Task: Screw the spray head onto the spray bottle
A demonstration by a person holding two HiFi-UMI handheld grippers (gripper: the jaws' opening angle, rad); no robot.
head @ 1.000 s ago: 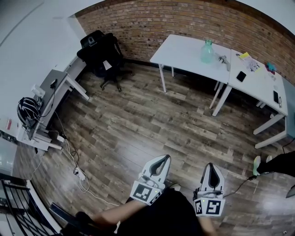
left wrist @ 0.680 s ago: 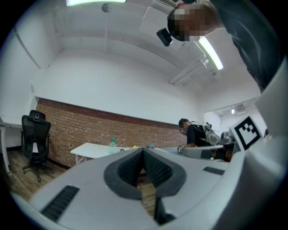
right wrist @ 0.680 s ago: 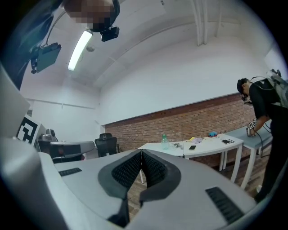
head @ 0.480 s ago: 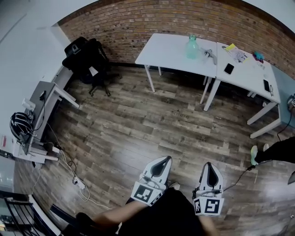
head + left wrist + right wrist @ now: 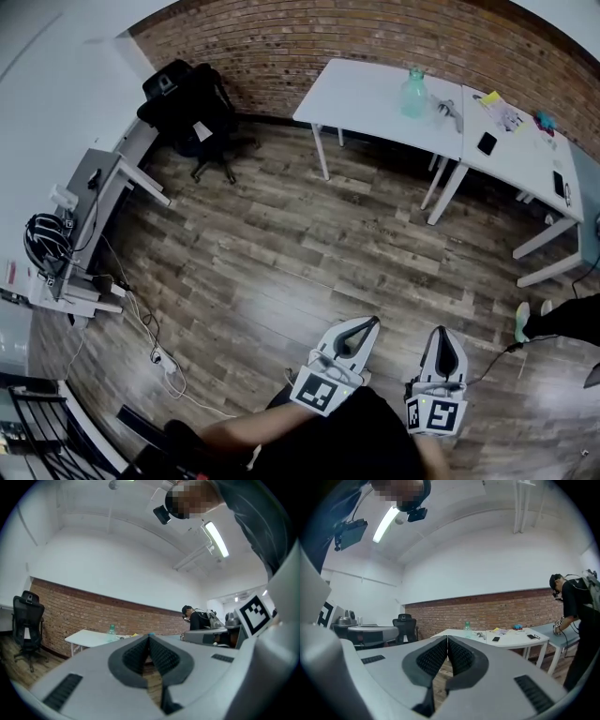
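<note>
The spray bottle (image 5: 413, 93) and spray head (image 5: 450, 111) sit at the table's (image 5: 361, 89) right end. An office chair (image 5: 187, 103) stands left of the table, a brick wall (image 5: 309, 42) behind it.

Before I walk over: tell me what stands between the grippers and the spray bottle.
Nothing visible. Wood floor runs from the left gripper and right gripper to the white table bearing the spray bottle; the office chair stands off to the left.

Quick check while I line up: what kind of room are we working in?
Likely an office or lab workspace: white desks stand against a brick wall, a black office chair sits in the corner, and there is a wood-plank floor.
</note>
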